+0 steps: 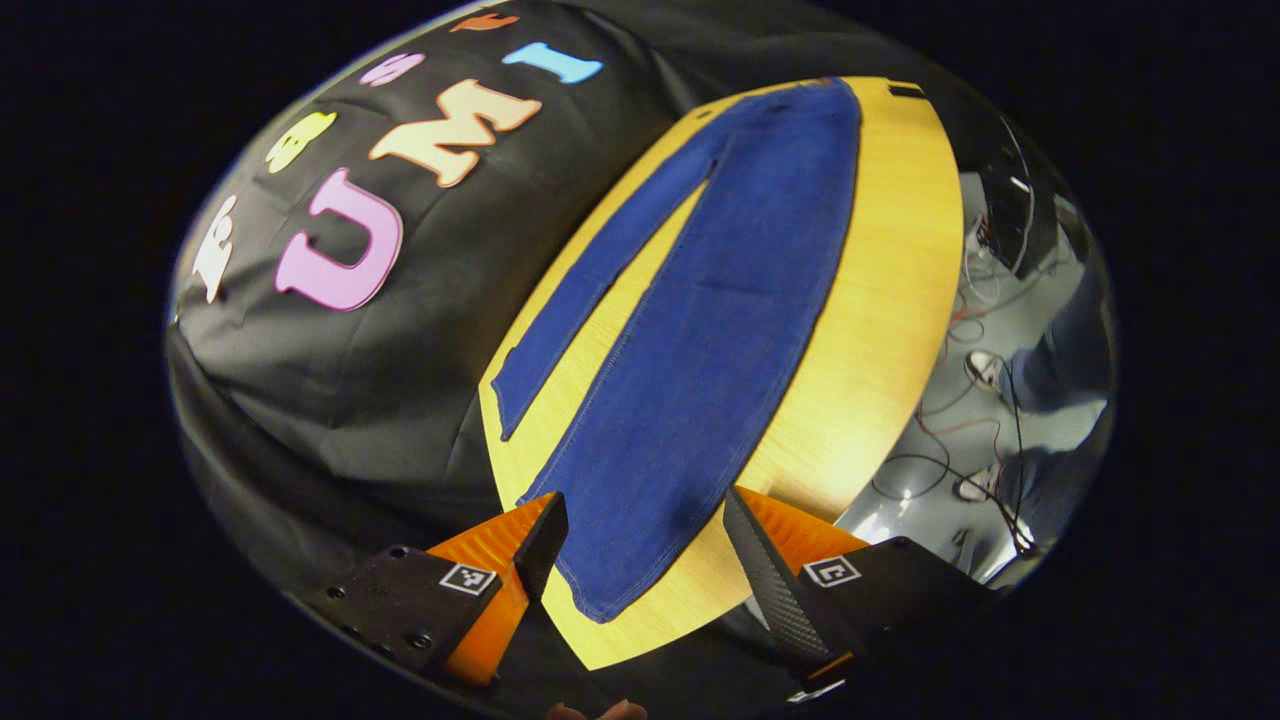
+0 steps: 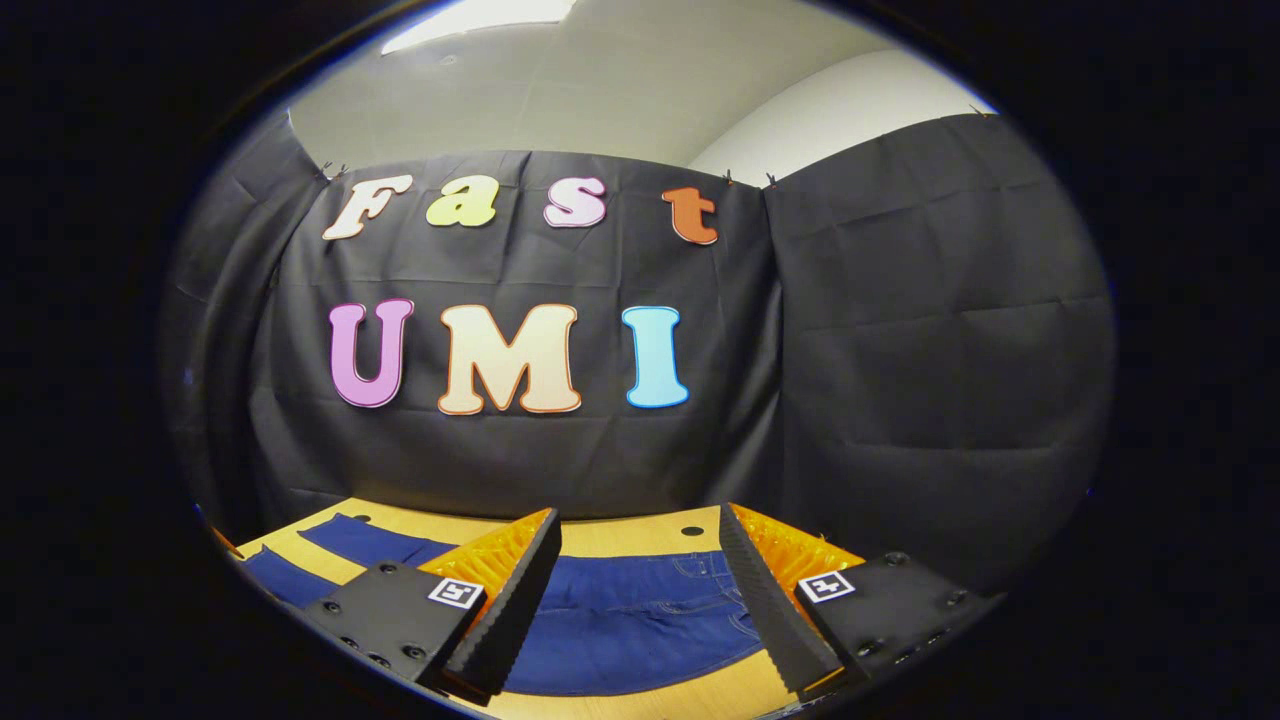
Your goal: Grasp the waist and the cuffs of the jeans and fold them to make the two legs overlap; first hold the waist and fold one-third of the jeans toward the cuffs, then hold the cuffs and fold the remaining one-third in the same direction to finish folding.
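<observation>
Blue jeans (image 1: 720, 320) lie flat on a yellow wooden table (image 1: 890, 300), the two legs spread apart in a narrow V. The near leg's cuff (image 1: 600, 590) lies between and below the fingers of my left gripper (image 1: 645, 510), which stands open above it. The other cuff (image 1: 505, 400) lies farther left, and the waist (image 1: 800, 100) is at the table's far end. In the right gripper view the jeans (image 2: 640, 620) show their waist and pocket seams under my right gripper (image 2: 640, 522), also open and holding nothing.
The black cloth wall (image 1: 380, 350) runs close along the table's far side. Beside the table, grey floor with loose cables (image 1: 980, 400) shows. A small round hole (image 2: 692, 531) sits in the tabletop (image 2: 620, 540) behind the waist.
</observation>
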### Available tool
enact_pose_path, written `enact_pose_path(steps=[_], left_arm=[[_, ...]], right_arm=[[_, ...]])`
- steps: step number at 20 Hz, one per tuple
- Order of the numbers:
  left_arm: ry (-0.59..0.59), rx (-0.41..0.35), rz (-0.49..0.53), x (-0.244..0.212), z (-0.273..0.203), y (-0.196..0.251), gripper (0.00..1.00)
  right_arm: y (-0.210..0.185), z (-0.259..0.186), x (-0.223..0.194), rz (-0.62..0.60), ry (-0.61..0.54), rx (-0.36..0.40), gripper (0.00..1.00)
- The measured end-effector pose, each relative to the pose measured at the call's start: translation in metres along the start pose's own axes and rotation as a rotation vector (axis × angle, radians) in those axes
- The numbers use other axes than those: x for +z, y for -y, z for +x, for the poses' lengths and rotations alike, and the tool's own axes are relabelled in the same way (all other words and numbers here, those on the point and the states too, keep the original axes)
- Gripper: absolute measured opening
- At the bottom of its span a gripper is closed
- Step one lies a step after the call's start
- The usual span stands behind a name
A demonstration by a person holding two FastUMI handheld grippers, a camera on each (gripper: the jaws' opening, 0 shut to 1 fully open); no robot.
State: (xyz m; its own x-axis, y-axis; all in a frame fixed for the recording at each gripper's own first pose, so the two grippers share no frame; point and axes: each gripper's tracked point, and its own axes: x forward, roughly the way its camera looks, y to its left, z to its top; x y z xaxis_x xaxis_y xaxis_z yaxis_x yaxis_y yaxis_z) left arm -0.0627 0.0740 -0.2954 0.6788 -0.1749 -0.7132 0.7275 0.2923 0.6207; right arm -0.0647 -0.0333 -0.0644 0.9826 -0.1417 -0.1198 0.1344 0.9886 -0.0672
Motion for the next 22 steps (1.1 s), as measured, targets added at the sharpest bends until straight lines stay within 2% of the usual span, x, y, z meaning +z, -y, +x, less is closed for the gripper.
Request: enact_pose_path(steps=[2, 5, 9, 13, 14, 17, 19, 20, 22], left_arm=[[-0.013, -0.02, 0.082, -0.006, 0.003, 0.005, 0.95], [-0.032, -0.058, 0.147, -0.013, 0.017, 0.01, 0.95], [-0.043, -0.081, 0.193, -0.014, 0.03, 0.011, 0.94], [-0.044, -0.096, 0.242, -0.01, 0.047, 0.003, 0.87], [-0.047, -0.101, 0.25, -0.01, 0.052, 0.001, 0.88], [-0.041, -0.102, 0.265, -0.007, 0.061, -0.006, 0.83], [-0.052, -0.131, 0.257, -0.007, 0.067, -0.003, 0.82], [-0.064, -0.152, 0.251, -0.008, 0.068, -0.001, 0.8], [-0.095, -0.229, 0.245, -0.014, 0.069, 0.013, 0.51]], right_arm=[[0.004, -0.001, -0.002, -0.001, -0.004, -0.011, 0.97], [0.009, -0.005, -0.004, -0.011, -0.006, -0.029, 0.97], [0.019, -0.008, -0.005, -0.021, -0.01, -0.056, 0.97], [0.026, -0.009, -0.006, -0.013, -0.012, -0.079, 0.97], [0.027, -0.01, -0.006, -0.015, -0.011, -0.084, 0.97], [0.031, -0.011, -0.004, -0.024, -0.006, -0.094, 0.97], [0.035, -0.011, -0.004, -0.029, -0.004, -0.103, 0.97], [0.036, -0.011, -0.002, -0.027, -0.003, -0.107, 0.97], [0.04, -0.01, 0.0, -0.022, 0.002, -0.113, 0.97]])
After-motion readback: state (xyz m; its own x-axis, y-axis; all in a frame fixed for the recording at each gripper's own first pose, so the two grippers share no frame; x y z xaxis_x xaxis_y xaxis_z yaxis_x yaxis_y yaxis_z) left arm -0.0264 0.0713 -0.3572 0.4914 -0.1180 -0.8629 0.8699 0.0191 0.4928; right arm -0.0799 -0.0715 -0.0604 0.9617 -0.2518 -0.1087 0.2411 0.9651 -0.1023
